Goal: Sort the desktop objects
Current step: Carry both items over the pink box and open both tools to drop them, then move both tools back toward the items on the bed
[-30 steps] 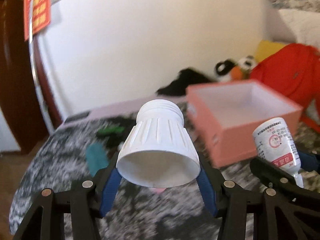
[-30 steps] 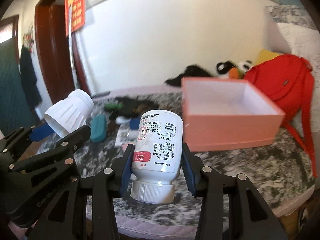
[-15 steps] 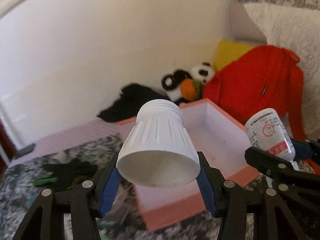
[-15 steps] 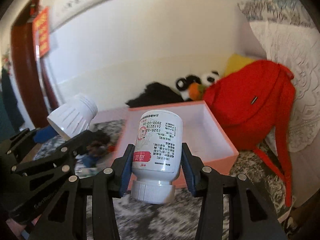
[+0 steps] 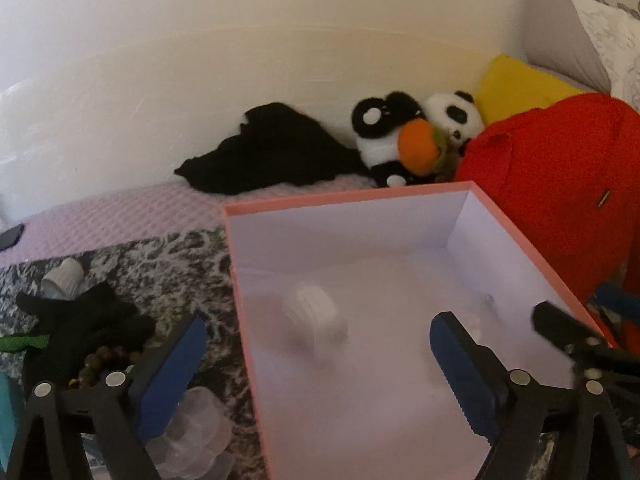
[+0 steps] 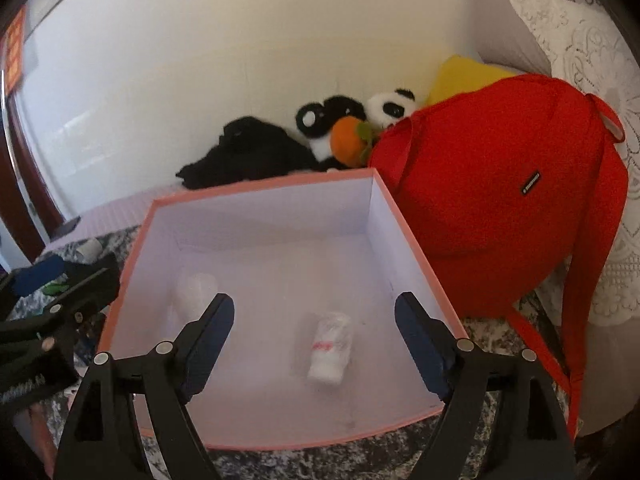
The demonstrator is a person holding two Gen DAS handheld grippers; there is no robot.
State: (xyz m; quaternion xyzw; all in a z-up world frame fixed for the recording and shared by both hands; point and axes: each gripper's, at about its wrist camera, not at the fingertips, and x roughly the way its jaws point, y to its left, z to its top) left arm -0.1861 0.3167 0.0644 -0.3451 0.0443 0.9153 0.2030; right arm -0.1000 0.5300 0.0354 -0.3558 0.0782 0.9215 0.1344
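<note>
White plastic pill bottle with red label (image 6: pixel 330 354) lies on its side on the floor of the pink cardboard box with white interior (image 6: pixel 256 190), blurred. Long axis runs roughly 12-to-6 in right wrist view, tilted slightly toward 1; white cap end points to 6, toward the camera, base to 12. It sits at about 5 o'clock from box centre, apart from the walls.

White ribbed plastic cup (image 5: pixel 316 314), also blurred, is inside the same box near the left wall, at about 9 o'clock from box centre. In left wrist view its long axis looks to run from 11 to 5; which end is the open mouth cannot be told through the blur. In right wrist view it shows as a pale smear (image 6: pixel 194 292), at 10 o'clock from the bottle, well apart from it.

Left gripper (image 5: pixel 318 354) hangs over the box's left rim, blue-padded fingers spread wide, nothing between them. Right gripper (image 6: pixel 314 336) hangs over the near part of the box, fingers spread wide too, nothing pinched; bottle lies below the gap.

Outside the box, at 9 o'clock: grey-black mottled cloth (image 5: pixel 180 264), small white cap-like item (image 5: pixel 64 278), black tangled item (image 5: pixel 84 320), brown beads (image 5: pixel 104 356), clear plastic piece (image 5: pixel 196 440). At 12: black garment (image 5: pixel 272 152), panda plush with orange ball (image 5: pixel 412 140). At 2–3: red backpack (image 6: pixel 500 200), yellow cushion (image 5: pixel 516 84).
</note>
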